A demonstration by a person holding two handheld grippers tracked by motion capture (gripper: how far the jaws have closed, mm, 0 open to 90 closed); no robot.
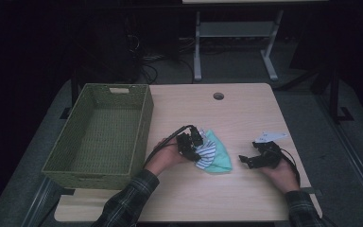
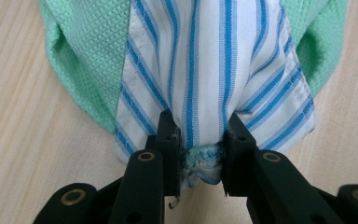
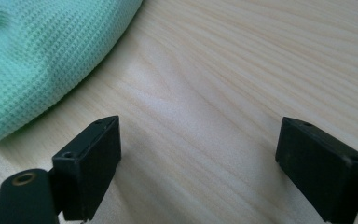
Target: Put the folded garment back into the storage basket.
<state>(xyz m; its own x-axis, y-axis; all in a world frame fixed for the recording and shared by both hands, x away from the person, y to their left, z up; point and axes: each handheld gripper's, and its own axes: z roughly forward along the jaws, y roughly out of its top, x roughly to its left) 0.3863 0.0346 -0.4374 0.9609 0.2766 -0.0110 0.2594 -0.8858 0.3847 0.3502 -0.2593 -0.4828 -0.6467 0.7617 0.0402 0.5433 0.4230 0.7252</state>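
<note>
**Left jaws pinch the striped cloth**

From the high view, a small heap of cloth lies near the middle of the pale wooden tabletop. It is a mint-green waffle-knit cloth with a white cloth with blue stripes on top. The left gripper sits at the heap's left edge. A woven green basket stands further left, just beside the hand. The right gripper rests to the right of the heap, apart from it.

The left gripper view shows what the high view cannot. The jaws are clenched on a bunched fold of the striped cloth, with the green cloth spread under it.

In the right gripper view the jaws stand wide apart with bare wood between them. The green cloth lies just beyond the left jaw.

No writing can be read anywhere.
</note>
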